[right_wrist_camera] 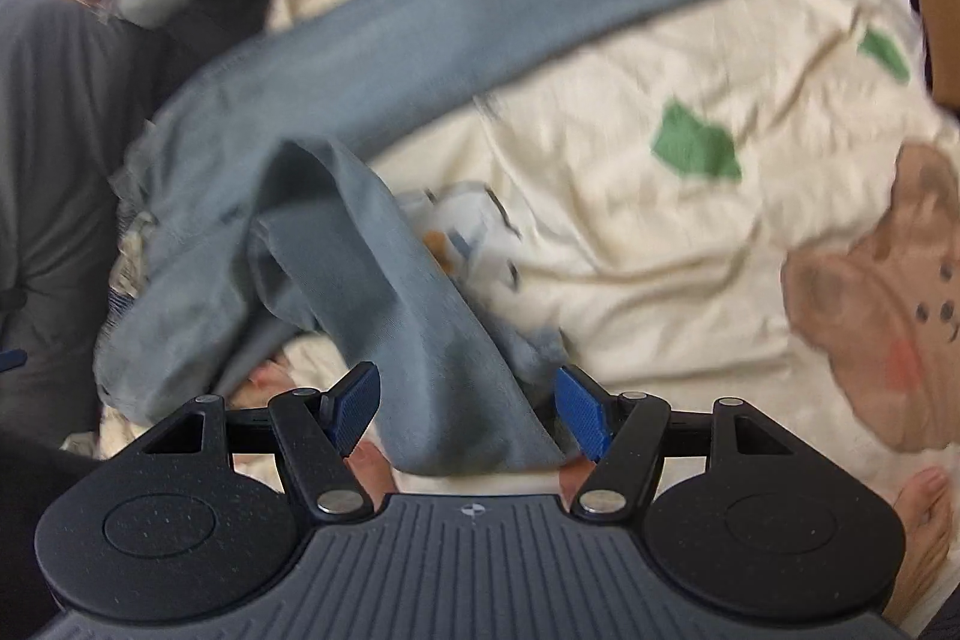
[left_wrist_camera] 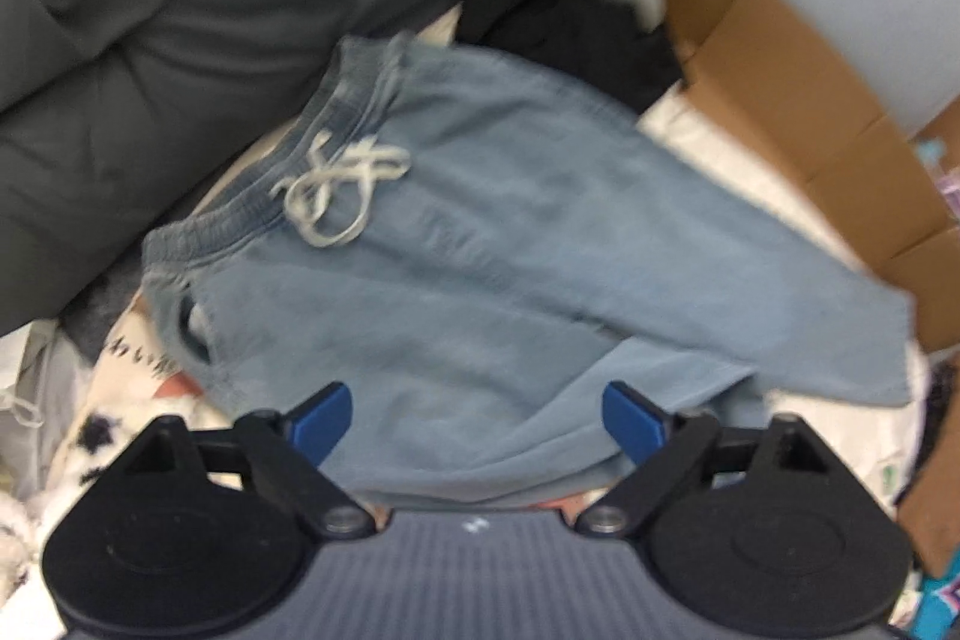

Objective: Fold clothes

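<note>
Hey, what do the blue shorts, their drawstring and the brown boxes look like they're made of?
Blue shorts: soft matte knit, likely cotton fleece; faded wash, gathered ribbed waistband, limp drape. Drawstring: off-white flat woven cord, probably cotton, loosely tied. Brown boxes: plain cardboard, matte, with creased flaps. Blur leaves the weave uncertain.

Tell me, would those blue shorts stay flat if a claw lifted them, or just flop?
Probably flop: the blue shorts already drape in soft folds over the blanket. They look light, likely sagging on both sides of the right claw. The loose drawstring would probably dangle.
</note>
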A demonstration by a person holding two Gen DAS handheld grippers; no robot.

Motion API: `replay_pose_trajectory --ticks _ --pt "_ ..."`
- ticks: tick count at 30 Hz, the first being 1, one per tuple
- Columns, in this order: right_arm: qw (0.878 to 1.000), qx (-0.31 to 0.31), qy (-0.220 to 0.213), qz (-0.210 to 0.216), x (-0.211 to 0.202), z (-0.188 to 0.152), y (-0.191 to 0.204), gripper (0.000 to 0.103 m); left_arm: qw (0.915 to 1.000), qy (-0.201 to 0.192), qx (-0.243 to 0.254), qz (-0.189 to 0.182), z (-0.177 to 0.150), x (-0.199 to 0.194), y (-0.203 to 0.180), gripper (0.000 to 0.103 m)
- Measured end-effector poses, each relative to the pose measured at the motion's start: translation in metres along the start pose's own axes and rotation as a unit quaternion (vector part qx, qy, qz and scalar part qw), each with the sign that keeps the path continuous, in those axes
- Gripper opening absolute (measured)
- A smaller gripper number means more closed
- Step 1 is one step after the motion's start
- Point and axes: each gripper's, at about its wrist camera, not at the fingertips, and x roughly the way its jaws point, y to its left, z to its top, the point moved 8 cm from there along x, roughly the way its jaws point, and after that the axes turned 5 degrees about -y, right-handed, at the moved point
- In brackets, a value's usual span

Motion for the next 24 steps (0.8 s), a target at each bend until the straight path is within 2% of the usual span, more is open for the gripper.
replay_pose_trajectory --ticks 4,10,12,15,17,21,24 --pt "0.999 -0.007 0.032 0.016 0.017 -0.013 -0.003 0.071 0.9991 0.029 0.003 0.031 -0.002 0.021 0.009 0.091" --pt "0.995 -0.093 0.026 0.020 0.037 -0.034 -0.016 0.070 0.9979 0.037 -0.001 0.054 -0.014 0.058 0.022 0.091" --pt "0.993 -0.109 0.026 0.024 0.042 -0.038 -0.019 0.067 0.9975 0.036 -0.013 0.059 -0.018 0.068 0.027 0.089" --pt "0.990 -0.141 0.020 0.021 0.044 -0.043 -0.023 0.067 0.9966 0.046 -0.022 0.065 -0.028 0.076 0.034 0.089" --pt "0.988 -0.153 0.013 0.034 0.045 -0.044 -0.020 0.067 0.9960 0.056 -0.026 0.064 -0.035 0.080 0.037 0.089" --pt "0.981 -0.189 0.012 0.047 0.057 -0.044 -0.011 0.066 0.9927 0.065 -0.068 0.076 -0.045 0.090 0.053 0.089" --pt "0.974 -0.214 0.052 0.057 0.069 -0.050 -0.002 0.060 0.9883 0.071 -0.101 0.090 -0.053 0.093 0.068 0.089"
